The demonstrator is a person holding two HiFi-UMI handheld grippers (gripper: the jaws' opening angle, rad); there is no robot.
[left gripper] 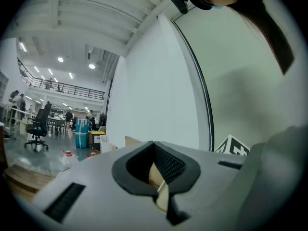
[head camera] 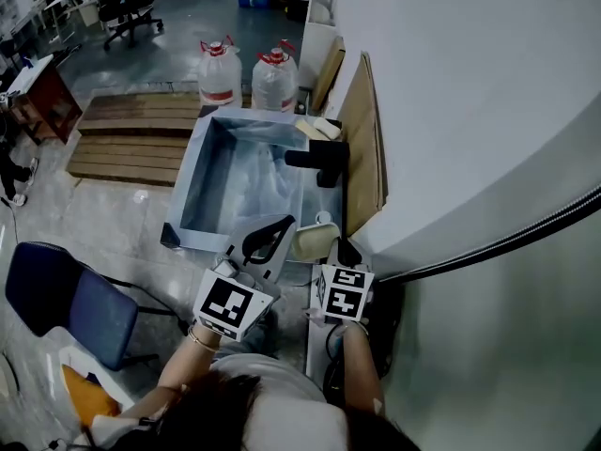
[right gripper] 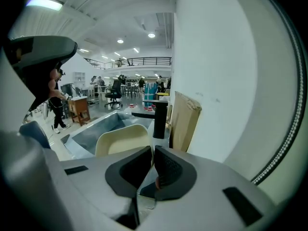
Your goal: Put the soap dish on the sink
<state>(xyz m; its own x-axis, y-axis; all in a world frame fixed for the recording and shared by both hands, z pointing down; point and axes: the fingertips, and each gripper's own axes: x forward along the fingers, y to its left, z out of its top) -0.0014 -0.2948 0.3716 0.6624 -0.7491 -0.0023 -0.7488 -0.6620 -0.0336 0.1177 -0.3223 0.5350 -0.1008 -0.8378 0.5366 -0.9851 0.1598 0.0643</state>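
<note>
Your right gripper [right gripper: 152, 151]: jaws pinched on rim of cream soap dish [right gripper: 122, 139]; dish at near corner of steel sink [head camera: 199, 172], wall side, apart from black faucet [head camera: 319, 158]; cannot tell whether dish rests on sink rim; your left gripper [left gripper: 154, 146]: jaws together, just beside dish.
</note>
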